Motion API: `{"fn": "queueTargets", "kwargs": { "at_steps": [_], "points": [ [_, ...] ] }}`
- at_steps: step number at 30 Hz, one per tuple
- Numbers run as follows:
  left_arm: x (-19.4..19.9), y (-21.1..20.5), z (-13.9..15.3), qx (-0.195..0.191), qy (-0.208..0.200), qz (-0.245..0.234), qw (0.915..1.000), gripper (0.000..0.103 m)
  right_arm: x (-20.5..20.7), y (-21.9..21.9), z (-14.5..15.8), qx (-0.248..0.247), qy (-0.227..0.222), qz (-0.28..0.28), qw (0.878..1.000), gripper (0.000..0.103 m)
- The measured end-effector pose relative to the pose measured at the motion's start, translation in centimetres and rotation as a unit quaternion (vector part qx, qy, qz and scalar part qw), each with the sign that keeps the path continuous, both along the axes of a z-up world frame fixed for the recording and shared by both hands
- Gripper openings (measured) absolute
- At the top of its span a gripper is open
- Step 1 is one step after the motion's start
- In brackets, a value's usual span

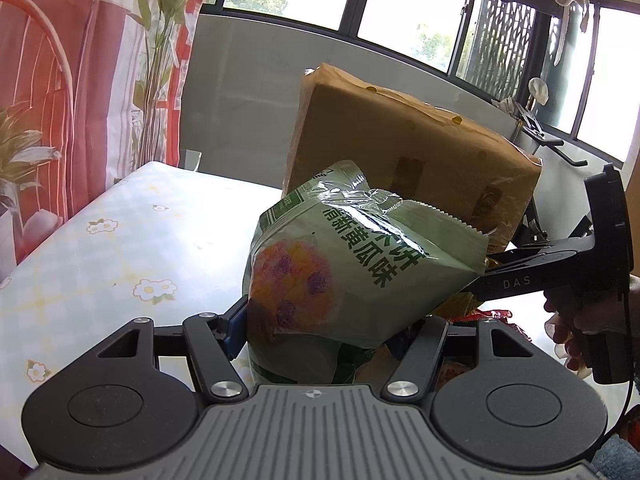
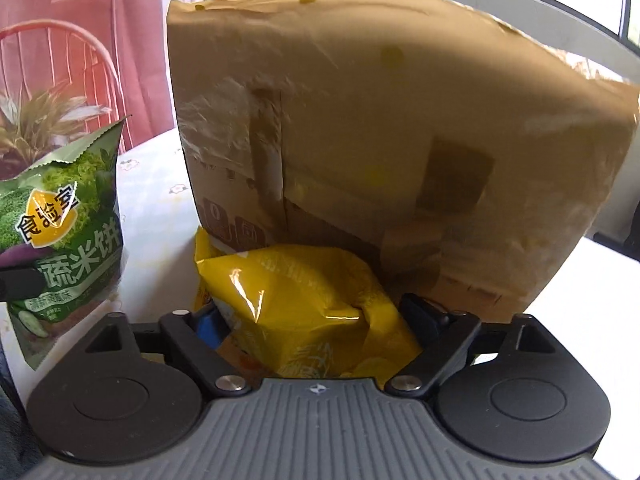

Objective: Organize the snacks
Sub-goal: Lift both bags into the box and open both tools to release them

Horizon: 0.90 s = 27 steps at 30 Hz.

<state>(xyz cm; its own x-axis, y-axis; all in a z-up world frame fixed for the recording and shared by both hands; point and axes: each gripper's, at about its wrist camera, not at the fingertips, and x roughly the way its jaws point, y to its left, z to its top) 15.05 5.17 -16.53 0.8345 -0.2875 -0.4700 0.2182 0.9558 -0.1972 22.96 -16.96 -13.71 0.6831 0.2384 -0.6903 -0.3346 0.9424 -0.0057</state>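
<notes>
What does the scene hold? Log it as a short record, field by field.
left gripper: shut on green snack bag
right gripper: shut on yellow snack bag
cardboard box: taped, behind both bags, beside the yellow one
table: floral checked cloth
background: windows, red curtain

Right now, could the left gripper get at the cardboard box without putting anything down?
Probably not. The left gripper is shut on the green snack bag, which fills the space between its fingers, and that bag sits between it and the cardboard box behind.
</notes>
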Motion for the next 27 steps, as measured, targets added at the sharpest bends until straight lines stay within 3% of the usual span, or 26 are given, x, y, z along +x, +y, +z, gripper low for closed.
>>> {"fn": "queueTargets", "kwargs": {
  "at_steps": [6, 12, 20, 27],
  "points": [
    [-0.1, -0.4, 0.2, 0.004, -0.001, -0.002, 1.0000, 0.068, -2.8, -1.2, 1.1, 0.049, -0.031, -0.005, 0.998, 0.079],
    [-0.3, -0.2, 1.9, 0.012, -0.017, -0.003, 0.9998, 0.068, -6.1, -2.6, 3.2, 0.091, -0.052, -0.016, 0.994, 0.078],
    [0.5, 0.5, 8.3, -0.021, -0.065, -0.018, 0.9975, 0.068, -8.3, -4.4, 9.6, 0.115, -0.129, -0.007, 0.985, 0.078],
    [1.5, -0.4, 14.7, -0.042, -0.118, -0.055, 0.9906, 0.068, -7.9, -5.4, 14.3, 0.139, -0.162, -0.004, 0.977, 0.078]
  ]
}}
